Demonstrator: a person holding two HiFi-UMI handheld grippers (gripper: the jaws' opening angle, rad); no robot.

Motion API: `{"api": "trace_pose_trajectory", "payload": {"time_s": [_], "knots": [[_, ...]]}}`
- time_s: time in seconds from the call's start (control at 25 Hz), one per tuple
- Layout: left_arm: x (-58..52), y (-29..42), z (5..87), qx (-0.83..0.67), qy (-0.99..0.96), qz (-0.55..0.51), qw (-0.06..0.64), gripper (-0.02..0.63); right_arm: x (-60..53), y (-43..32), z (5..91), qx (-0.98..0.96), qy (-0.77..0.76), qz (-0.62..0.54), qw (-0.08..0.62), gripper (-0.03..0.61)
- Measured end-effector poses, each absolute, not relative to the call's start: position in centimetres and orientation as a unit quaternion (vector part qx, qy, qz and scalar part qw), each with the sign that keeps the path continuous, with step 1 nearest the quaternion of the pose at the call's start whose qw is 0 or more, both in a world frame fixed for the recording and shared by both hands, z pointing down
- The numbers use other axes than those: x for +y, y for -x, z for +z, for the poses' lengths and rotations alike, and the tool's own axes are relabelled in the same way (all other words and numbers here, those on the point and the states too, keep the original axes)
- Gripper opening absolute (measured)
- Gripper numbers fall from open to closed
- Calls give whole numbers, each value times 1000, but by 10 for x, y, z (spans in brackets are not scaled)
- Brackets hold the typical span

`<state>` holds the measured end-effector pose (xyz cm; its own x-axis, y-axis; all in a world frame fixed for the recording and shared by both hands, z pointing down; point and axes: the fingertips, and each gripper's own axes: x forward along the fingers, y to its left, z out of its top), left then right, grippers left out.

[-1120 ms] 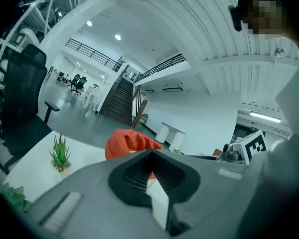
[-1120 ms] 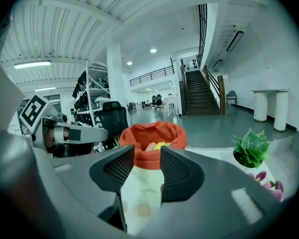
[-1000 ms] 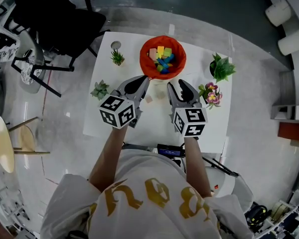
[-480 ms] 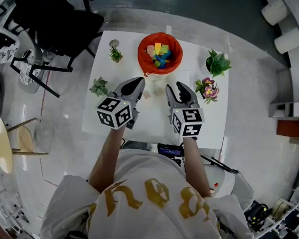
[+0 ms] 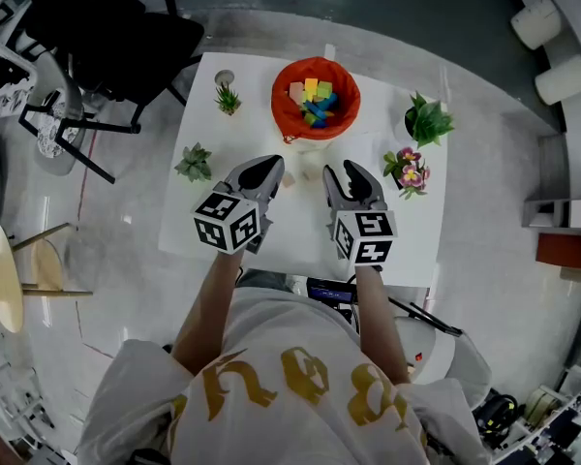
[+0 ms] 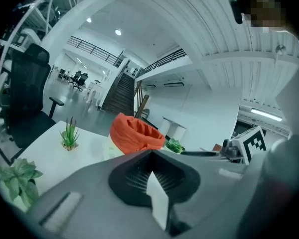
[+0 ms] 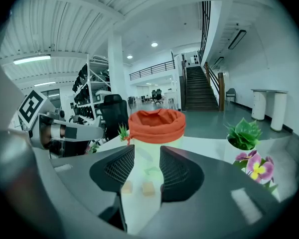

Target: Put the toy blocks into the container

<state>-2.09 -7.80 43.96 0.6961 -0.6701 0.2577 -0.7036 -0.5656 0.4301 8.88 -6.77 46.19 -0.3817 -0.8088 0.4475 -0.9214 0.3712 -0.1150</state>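
An orange-lined container stands at the far middle of the white table, with several coloured blocks inside. Two small beige blocks lie on the table before it; the head view shows one between my grippers. My right gripper is open and empty, with both blocks framed in its gap further ahead. My left gripper has its tips together, a pale sliver showing in the hollow behind them, and the container stands beyond it.
Potted plants ring the table: a succulent and a grassy plant at the left, a leafy plant and flowers at the right. A black office chair stands beyond the far left corner.
Both grippers have drawn back a little from the container towards the person, so the gap to its rim has grown. The beige blocks stay on the table.
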Motion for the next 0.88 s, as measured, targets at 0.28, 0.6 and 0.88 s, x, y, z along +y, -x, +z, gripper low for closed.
{"api": "trace_pose_trajectory", "payload": {"time_s": [0.28, 0.6, 0.88], "knots": [[-71, 22, 466, -385, -881, 57, 268, 0, -63, -87, 484, -808, -528, 190, 180, 187], [-76, 23, 489, -385, -879, 74, 270, 0, -64, -82, 510, -807, -516, 199, 208, 190], [-79, 20, 514, -377, -880, 96, 272, 0, -64, -77, 537, -806, -496, 204, 250, 204]]}}
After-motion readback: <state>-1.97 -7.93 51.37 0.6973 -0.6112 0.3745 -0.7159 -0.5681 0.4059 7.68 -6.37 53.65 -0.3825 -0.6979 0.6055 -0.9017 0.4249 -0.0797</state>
